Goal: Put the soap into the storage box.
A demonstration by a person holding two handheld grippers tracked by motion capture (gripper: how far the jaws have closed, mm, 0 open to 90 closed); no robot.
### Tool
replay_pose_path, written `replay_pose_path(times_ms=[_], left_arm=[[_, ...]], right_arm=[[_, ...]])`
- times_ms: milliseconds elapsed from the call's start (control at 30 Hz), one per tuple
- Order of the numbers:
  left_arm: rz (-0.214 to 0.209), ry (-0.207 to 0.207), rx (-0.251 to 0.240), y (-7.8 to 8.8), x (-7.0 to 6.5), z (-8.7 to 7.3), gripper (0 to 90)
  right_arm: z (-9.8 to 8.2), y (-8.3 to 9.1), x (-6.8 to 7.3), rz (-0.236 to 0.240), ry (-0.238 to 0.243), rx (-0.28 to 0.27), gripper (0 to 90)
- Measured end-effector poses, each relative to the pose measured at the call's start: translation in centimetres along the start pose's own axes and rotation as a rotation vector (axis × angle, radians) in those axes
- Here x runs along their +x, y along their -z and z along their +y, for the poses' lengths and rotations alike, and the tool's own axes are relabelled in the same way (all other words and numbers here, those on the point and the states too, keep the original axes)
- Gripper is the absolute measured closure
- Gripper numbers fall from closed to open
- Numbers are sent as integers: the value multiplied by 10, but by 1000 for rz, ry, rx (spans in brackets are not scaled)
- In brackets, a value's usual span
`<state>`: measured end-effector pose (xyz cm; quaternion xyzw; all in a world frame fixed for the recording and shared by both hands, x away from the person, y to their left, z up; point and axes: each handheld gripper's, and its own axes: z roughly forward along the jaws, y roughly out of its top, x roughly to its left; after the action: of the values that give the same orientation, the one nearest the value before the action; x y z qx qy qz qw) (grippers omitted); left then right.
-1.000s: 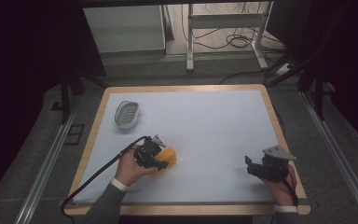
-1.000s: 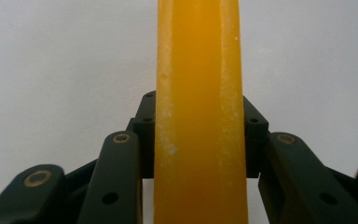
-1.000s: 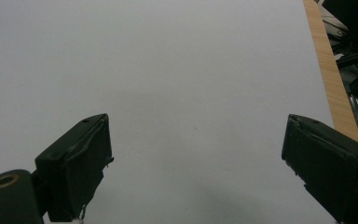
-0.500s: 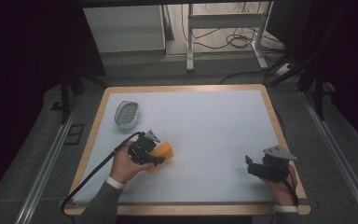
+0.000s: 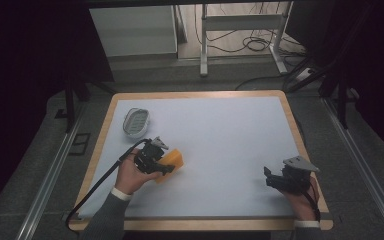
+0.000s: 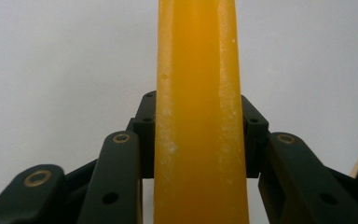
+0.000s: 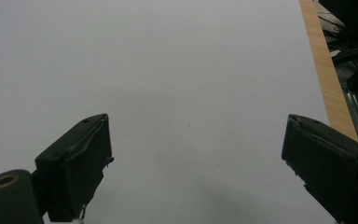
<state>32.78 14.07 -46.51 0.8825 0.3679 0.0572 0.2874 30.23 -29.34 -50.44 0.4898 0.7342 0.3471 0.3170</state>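
An orange soap-like bar [image 5: 175, 159] is held just over the white tabletop [image 5: 220, 135] at front left, and my left gripper [image 5: 164, 162] is shut on it. In the left gripper view the bar [image 6: 198, 70] stands on edge between the two black jaws of that gripper [image 6: 198, 133]. A grey oval soap dish [image 5: 136, 121] lies a short way beyond, toward the table's left edge. My right gripper [image 5: 271, 179] rests at front right, apart from everything. In its own view the right gripper [image 7: 198, 154] is open wide with bare white surface between its jaws.
A light wooden rim [image 5: 300, 150] frames the table; it also runs along the right of the right gripper view [image 7: 328, 70]. A black cable [image 5: 100, 185] trails from the left gripper off the front left corner. Beyond the table are a floor with cables and metal frame legs [image 5: 203, 45].
My left gripper has carried the orange bar a little left and away from the person, closer to the soap dish. The right gripper has stayed put.
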Motion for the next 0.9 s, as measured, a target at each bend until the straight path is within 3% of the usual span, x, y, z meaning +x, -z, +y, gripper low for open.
replay_pose_path(times_ms=[200,900], left_arm=[[28,10,-23,8,4,-1,607],[45,40,-51,27,21,5,607]], right_arm=[[0,0,1,4,3,-4,84],[1,0,0,2,-3,-4,84]])
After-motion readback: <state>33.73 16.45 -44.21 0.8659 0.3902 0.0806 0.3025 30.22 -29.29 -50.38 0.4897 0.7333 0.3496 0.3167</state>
